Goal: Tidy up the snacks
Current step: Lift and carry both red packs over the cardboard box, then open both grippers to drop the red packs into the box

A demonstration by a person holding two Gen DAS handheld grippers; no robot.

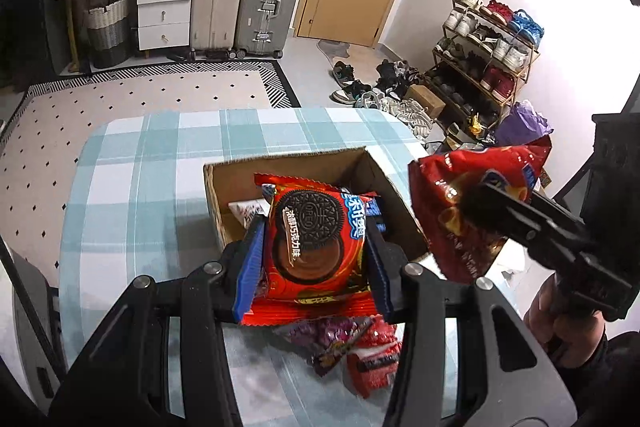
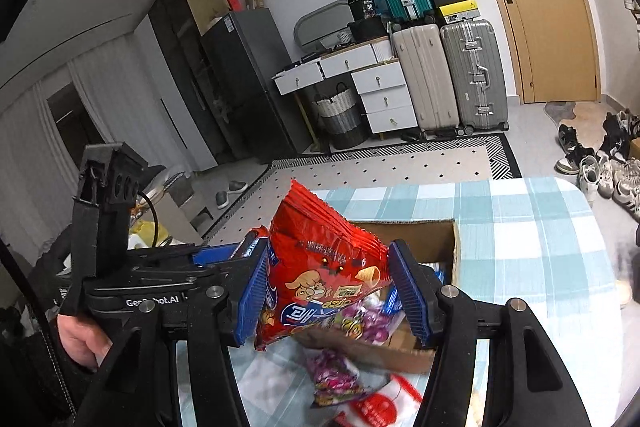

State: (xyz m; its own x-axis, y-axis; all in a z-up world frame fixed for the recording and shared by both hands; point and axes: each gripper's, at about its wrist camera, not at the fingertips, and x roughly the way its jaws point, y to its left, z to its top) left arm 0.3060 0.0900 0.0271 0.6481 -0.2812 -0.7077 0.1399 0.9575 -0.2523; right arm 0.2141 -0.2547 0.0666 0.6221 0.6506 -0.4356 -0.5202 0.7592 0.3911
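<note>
My left gripper (image 1: pixel 314 263) is shut on a red Oreo packet (image 1: pixel 314 247) and holds it over the near edge of an open cardboard box (image 1: pixel 224 195) on the checked table. My right gripper (image 2: pixel 330 289) is shut on a red chip bag (image 2: pixel 320 267) with a cartoon face, held above the box's (image 2: pixel 420 239) near side. In the left wrist view the chip bag (image 1: pixel 460 195) and the right gripper (image 1: pixel 532 223) hang just right of the box. A white packet (image 1: pixel 248 207) lies inside the box.
A purple snack packet (image 1: pixel 332 341) and a red packet (image 1: pixel 370 367) lie on the blue-and-white checked tablecloth (image 1: pixel 140 187) in front of the box. Beyond the table are a patterned rug, suitcases (image 1: pixel 268 3), drawers, a door and a shoe rack (image 1: pixel 488 59).
</note>
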